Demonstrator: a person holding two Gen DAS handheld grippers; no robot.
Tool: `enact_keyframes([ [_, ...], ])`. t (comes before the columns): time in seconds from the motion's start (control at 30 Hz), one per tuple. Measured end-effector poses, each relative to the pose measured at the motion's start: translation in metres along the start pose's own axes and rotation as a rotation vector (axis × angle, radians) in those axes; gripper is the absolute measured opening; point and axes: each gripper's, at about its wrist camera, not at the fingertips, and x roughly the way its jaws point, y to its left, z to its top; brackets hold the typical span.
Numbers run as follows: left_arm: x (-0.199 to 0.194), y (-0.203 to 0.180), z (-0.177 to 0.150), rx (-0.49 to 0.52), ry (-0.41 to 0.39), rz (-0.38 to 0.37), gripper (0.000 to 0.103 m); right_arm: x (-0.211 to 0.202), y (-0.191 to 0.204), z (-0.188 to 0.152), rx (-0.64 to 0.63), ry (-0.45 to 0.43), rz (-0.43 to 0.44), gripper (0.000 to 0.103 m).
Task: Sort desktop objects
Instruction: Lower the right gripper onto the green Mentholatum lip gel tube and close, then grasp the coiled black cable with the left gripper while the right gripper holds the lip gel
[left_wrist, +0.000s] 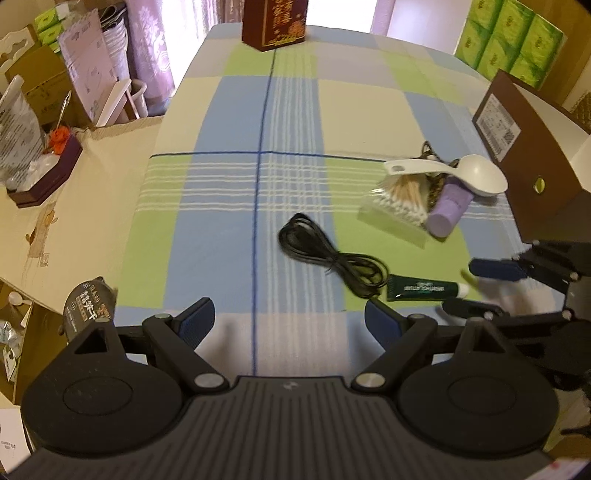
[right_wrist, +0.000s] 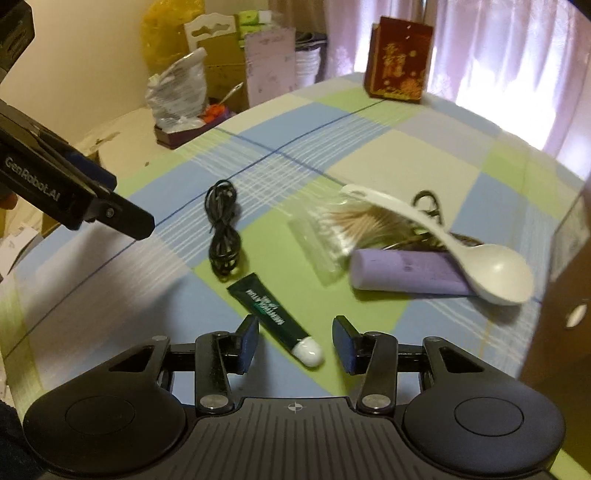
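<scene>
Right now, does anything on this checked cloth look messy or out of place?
Yes, one heap. The white spoon lies tilted across the purple tube and the bag of cotton swabs, with a dark cord partly buried underneath. The black cable and green tube lie flat, apart from it.

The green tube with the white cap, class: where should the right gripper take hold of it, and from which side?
Probably across the flat body of the green tube, just above its white cap, coming down from above. It lies flat on the cloth, apart from the black cable, and already sits between the open fingers of the right gripper, whose pads have not touched it.
</scene>
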Motion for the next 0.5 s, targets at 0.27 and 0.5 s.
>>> enact_keyframes([
  [0.27,0.005,-0.003,0.002,0.019,0.003,-0.039,0.086,-0.012,-0.006,-0.012,0.101,0.034,-0.055,0.013],
  [0.5,0.02,-0.017,0.017,0.023,-0.007,-0.11,0.086,-0.042,-0.024,-0.043,0.269,0.055,-0.109,0.013],
])
